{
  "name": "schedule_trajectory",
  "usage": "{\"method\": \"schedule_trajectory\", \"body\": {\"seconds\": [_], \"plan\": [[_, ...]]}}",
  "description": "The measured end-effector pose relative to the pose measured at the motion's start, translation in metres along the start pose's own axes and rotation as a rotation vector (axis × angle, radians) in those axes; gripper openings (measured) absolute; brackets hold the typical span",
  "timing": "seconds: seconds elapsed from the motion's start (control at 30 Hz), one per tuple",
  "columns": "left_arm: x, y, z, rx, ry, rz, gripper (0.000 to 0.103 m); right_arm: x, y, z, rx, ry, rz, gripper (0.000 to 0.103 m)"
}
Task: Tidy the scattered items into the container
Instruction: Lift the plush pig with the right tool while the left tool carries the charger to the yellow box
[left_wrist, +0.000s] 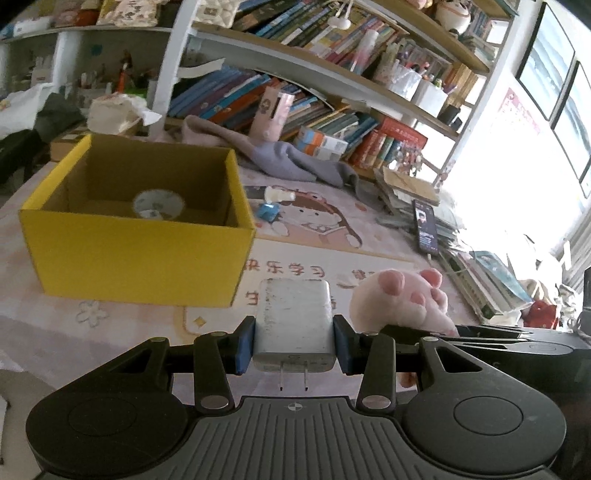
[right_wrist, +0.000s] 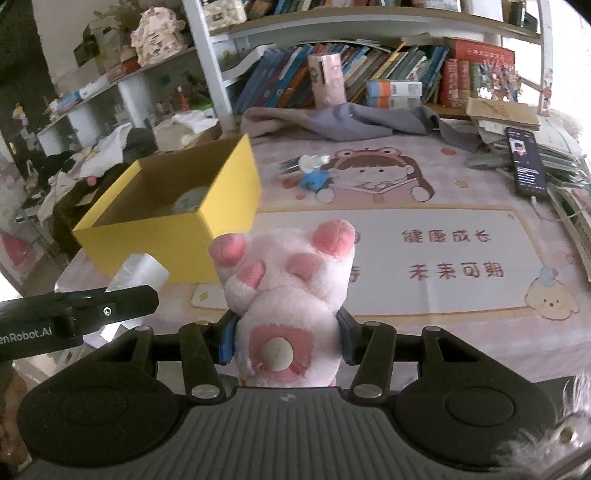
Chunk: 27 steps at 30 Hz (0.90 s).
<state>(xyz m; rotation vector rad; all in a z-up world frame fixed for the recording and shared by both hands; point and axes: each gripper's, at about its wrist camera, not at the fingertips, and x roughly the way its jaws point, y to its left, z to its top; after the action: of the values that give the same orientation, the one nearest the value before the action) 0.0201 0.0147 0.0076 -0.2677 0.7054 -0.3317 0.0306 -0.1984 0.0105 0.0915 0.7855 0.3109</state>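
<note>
My left gripper (left_wrist: 294, 345) is shut on a white plug charger (left_wrist: 293, 317), its two prongs pointing back at the camera. It hangs just right of the front of the open yellow box (left_wrist: 140, 254), which has a small patterned bowl (left_wrist: 158, 204) inside. My right gripper (right_wrist: 286, 341) is shut on a pink plush paw (right_wrist: 288, 291), pads up, right of the box (right_wrist: 173, 236). The paw (left_wrist: 402, 299) also shows beside the charger in the left wrist view. A blue and white small item (left_wrist: 271, 205) lies on the mat beyond the box.
The table wears a pink cartoon mat (right_wrist: 424, 258). A grey cloth (right_wrist: 351, 122), a pink cup (right_wrist: 327, 79) and rows of books line the back. A phone (right_wrist: 526, 166) rests on stacked books at the right. Clutter fills the left side past the box.
</note>
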Motion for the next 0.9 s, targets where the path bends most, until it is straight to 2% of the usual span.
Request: {"method": "schedule_trajectory", "body": {"seconds": [0.53, 0.9], "plan": [[-0.041, 0.037, -0.011, -0.085, -0.066, 0.097, 0.042, 0.013, 0.058, 0.005, -0.142, 0.026, 0.112, 0.049], [-0.052, 0.05, -0.004, -0.104, -0.12, 0.166, 0.042, 0.018, 0.083, 0.019, -0.243, -0.01, 0.186, 0.049]]}}
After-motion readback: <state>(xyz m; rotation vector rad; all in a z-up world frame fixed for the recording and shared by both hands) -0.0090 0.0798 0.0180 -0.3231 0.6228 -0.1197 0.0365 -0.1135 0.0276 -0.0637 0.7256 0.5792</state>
